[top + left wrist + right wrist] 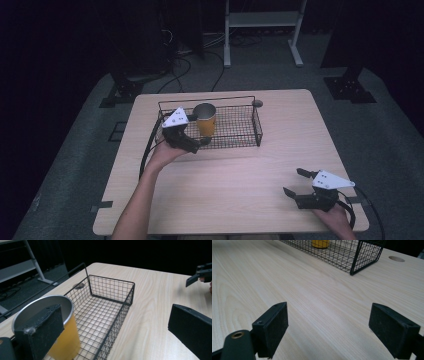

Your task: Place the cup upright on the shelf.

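Bare table (240, 165) beside basket (257, 131)

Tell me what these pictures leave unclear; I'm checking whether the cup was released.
- Yellow metal cup: left gripper view, base cut off by the bottom edge; in the right gripper view the top edge cuts its upper part.
- Left gripper: high view, too small to tell whether a jaw touches the cup inside the black wire basket.

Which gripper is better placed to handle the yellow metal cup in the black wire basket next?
Left. The left gripper is at the yellow metal cup in the black wire basket, fingers wide open. The right gripper, also open, hovers over bare wooden table at the near right corner.
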A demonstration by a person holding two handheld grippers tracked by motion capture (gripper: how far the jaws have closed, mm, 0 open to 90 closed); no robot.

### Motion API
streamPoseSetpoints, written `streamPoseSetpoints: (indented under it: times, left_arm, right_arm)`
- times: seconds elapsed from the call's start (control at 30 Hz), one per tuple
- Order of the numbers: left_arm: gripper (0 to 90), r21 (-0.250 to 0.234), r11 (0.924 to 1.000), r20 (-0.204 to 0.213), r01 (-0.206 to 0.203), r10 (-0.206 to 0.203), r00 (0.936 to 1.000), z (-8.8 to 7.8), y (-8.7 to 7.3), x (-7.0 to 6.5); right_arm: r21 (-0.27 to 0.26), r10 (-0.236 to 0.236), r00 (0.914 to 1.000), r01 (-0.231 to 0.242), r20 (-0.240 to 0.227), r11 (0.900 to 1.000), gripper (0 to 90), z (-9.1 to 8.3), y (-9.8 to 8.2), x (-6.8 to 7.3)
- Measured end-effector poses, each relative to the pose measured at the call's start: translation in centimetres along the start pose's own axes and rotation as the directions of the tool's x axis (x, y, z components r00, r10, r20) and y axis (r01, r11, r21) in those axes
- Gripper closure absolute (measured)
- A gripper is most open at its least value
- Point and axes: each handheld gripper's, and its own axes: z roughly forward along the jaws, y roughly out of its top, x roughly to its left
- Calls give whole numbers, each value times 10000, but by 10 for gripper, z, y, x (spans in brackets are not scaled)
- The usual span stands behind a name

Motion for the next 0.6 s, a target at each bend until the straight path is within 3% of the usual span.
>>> streamPoseSetpoints:
  times: [0.6]
  left_arm:
    - [0,35,9999,116,132,-133,9998,-9,-22,-19]
  right_arm:
    - [34,-30,10000,30,10,10000,148,0,0,0]
